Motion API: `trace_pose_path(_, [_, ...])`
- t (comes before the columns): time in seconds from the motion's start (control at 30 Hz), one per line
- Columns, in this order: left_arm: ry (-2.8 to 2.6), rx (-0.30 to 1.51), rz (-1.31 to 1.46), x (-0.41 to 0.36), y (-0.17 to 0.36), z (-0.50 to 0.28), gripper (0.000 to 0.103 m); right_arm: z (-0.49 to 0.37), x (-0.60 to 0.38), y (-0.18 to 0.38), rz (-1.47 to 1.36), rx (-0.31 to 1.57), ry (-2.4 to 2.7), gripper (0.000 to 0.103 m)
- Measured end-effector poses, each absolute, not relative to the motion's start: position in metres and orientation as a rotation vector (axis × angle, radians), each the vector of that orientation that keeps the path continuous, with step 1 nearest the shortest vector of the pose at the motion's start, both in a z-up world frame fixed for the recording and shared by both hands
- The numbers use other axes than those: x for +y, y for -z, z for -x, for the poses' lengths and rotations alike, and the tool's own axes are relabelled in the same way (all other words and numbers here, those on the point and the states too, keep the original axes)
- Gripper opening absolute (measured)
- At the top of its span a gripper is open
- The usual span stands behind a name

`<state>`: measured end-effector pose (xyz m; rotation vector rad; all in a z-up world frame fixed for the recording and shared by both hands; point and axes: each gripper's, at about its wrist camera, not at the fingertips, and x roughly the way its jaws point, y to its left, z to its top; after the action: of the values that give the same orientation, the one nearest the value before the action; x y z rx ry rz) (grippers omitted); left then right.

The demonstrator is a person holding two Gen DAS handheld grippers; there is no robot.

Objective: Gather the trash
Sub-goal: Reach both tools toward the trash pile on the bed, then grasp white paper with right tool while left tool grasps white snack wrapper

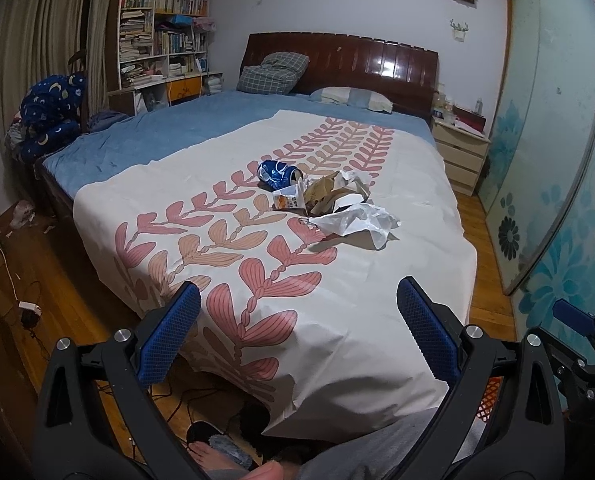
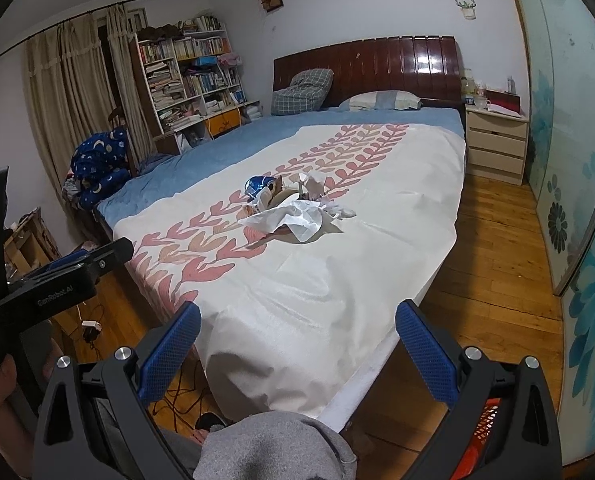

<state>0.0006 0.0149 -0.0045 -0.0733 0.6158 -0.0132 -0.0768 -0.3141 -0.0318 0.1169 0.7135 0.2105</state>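
Left gripper (image 1: 297,332): jaws spread wide, blue pads (image 1: 169,336) apart, nothing between them; held low at the foot of the bed, aimed along the mattress.
Right gripper (image 2: 297,350): jaws equally wide, empty; held beside the left one, over the bed's near corner.
Person: grey-clad knee (image 2: 281,444) below the right gripper; bare foot in a slipper (image 1: 213,446) on the floor beneath the left gripper.
Basket: red-orange mesh (image 2: 483,436) visible behind the right gripper's right finger; most of it hidden.
Bed (image 1: 233,120): blue sheet, overlaid with a white cover (image 1: 337,300) printed with pink leaf rows; dark wooden headboard (image 1: 361,60).
Trash location: one cluster on the white cover, near mid-bed, well ahead of both grippers.
Trash contents: crushed blue can (image 1: 278,174) at the far left of the cluster; small printed wrapper (image 1: 287,199) just in front of it; crumpled brown paper (image 1: 329,194) to the right; white plastic bag (image 1: 353,220) nearest the grippers, touching the brown paper.
Surroundings: bookshelf (image 1: 161,32) at left, nightstand (image 1: 459,152) at right of the headboard, wooden floor (image 2: 493,264).
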Motion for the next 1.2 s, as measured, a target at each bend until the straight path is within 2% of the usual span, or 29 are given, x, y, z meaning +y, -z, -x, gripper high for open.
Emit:
trace_pose_path(0.37, [0.013,0.622,0.084,0.026,0.012,-0.004,0.098,0.048,-0.315,0.045,-0.130,0.740,-0.220,0.092])
trace_pose_path(0.47, [0.016,0.629,0.087,0.028,0.013,-0.007,0.098,0.030,-0.307,0.045,-0.097,0.726,-0.234,0.088])
trace_pose_path(0.63, [0.036,0.633,0.114,0.031,0.017,-0.011,0.098,-0.038,-0.272,0.053,0.015,0.704,-0.275,0.087])
trace_pose_path(0.77, [0.041,0.636,0.104,0.028,0.022,-0.016,0.098,-0.122,-0.235,0.088,0.124,0.737,-0.258,0.086])
trace_pose_path(0.9, [0.051,0.659,0.119,0.027,0.024,-0.024,0.098,-0.201,-0.239,0.134,-0.014,0.872,-0.188,0.080])
trace_pose_path(0.97, [0.052,0.687,0.128,0.028,0.026,-0.028,0.098,-0.223,-0.242,0.155,-0.099,0.927,-0.192,0.070])
trace_pose_path(1.0, [0.052,0.691,0.132,0.028,0.026,-0.031,0.098,-0.228,-0.245,0.166,-0.155,0.947,-0.206,0.060])
trace_pose_path(1.2, [0.042,0.722,0.148,0.029,0.033,-0.051,0.098,-0.210,-0.255,0.177,-0.301,0.905,-0.303,0.039])
